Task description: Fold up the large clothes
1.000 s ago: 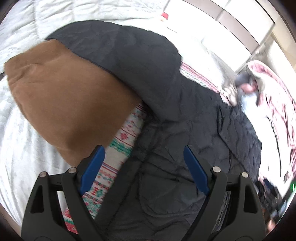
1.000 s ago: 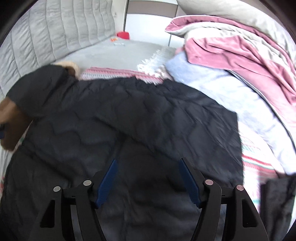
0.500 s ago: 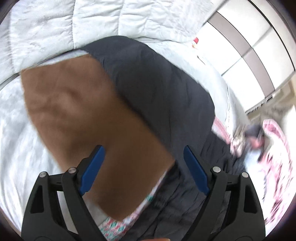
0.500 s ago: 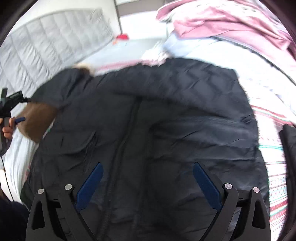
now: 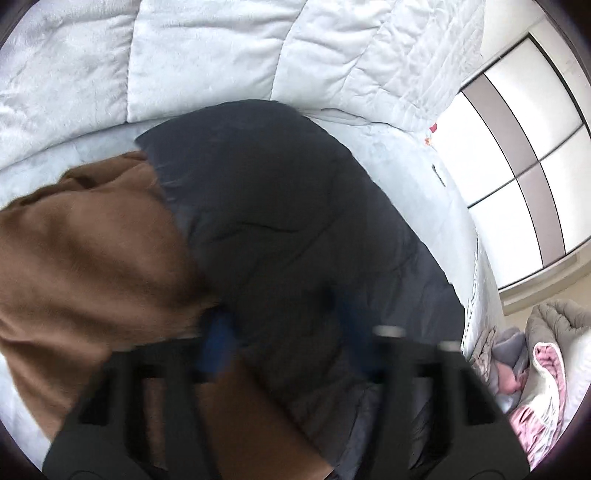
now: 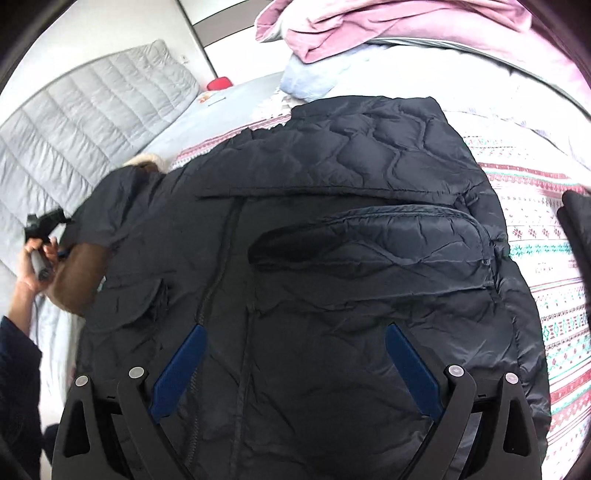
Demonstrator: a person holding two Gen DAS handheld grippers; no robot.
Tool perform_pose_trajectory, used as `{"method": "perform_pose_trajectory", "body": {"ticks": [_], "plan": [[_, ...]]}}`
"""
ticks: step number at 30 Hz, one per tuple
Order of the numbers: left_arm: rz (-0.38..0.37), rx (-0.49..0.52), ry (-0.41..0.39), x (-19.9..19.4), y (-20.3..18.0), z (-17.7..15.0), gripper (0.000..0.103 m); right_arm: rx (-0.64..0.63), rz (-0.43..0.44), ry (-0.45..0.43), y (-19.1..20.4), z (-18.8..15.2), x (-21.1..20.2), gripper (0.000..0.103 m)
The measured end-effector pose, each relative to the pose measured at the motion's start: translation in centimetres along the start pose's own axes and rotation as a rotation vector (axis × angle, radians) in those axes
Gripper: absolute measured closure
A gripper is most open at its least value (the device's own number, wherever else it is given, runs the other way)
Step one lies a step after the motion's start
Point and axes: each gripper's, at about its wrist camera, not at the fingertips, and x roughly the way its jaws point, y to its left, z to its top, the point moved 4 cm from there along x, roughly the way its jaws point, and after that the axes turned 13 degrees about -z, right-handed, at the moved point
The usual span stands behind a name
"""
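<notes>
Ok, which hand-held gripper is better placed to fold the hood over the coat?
Left. The left hand-held gripper has just been closing with the brown-lined hood between its jaws; the right hand-held gripper hangs open over the coat front.

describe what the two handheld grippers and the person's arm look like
The right gripper has black angular plastic fingers with flat blue pads and silver round pivot bolts. The left gripper, blurred, shows the same black frame. The left hand emerges from a dark navy sleeve.

A padded grey headboard [image 6: 92, 122] stands far ahead-left of the right claw. White wardrobe doors [image 5: 517, 155] with grey bands rise ahead-right of the left claw. Pink bedding [image 6: 369, 26] piles far ahead; daylight is soft.
</notes>
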Motion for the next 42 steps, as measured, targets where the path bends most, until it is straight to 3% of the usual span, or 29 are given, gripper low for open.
{"method": "perform_pose_trajectory", "body": {"ticks": [1,2,4,6,10,12,15,16,18,22,23,28,35,42], "plan": [[-0.001,-0.010,-0.005,0.1,-0.2,0.2,0.085,0.007,0.005,-0.002,-0.1,0.1,-0.1,0.004],[0.001,-0.006,-0.019,-0.1,-0.7,0.2,0.092,0.014,0.010,-0.004,-0.2,0.2,-0.2,0.004],[-0.012,0.021,-0.057,-0.8,-2.1,0.2,0.094,0.024,0.023,-0.004,-0.3,0.4,-0.3,0.004],[-0.078,0.050,-0.105,-2.4,-4.6,-0.4,0.095,0.040,0.039,0.000,-0.8,0.5,-0.5,0.004],[-0.191,0.240,-0.154,-5.4,-12.0,-4.1,0.095,0.100,0.076,0.003,-2.1,0.9,-1.2,0.004],[-0.272,0.331,-0.137,-6.2,-16.1,-7.5,0.095,0.127,0.075,-0.008,-2.7,1.3,-1.6,0.004],[-0.403,0.397,-0.041,-5.9,-20.6,-12.9,0.095,0.159,0.057,-0.021,-3.9,1.6,-2.0,0.004],[-0.419,0.430,-0.018,-5.8,-21.7,-14.8,0.095,0.169,0.056,-0.027,-4.3,1.6,-2.2,0.004],[-0.433,0.593,0.077,-5.0,-24.7,-20.2,0.095,0.195,0.053,-0.030,-5.2,1.7,-2.4,0.004],[-0.403,0.818,0.223,-3.2,-27.3,-27.8,0.054,0.222,0.036,-0.039,-6.7,1.7,-2.7,0.004],[-0.400,0.841,0.240,-2.6,-27.6,-28.8,0.052,0.226,0.027,-0.041,-7.0,1.7,-2.7,0.004],[-0.437,0.786,0.375,-1.1,-26.4,-32.3,0.048,0.251,0.014,-0.032,-8.3,1.5,-2.5,0.004],[-0.370,0.707,0.420,0.6,-24.3,-33.3,0.047,0.272,0.011,-0.030,-9.5,1.6,-2.7,0.004],[-0.234,0.783,0.466,-1.6,-20.7,-34.7,0.042,0.292,0.006,-0.016,-10.6,1.8,-2.2,0.004]]}}
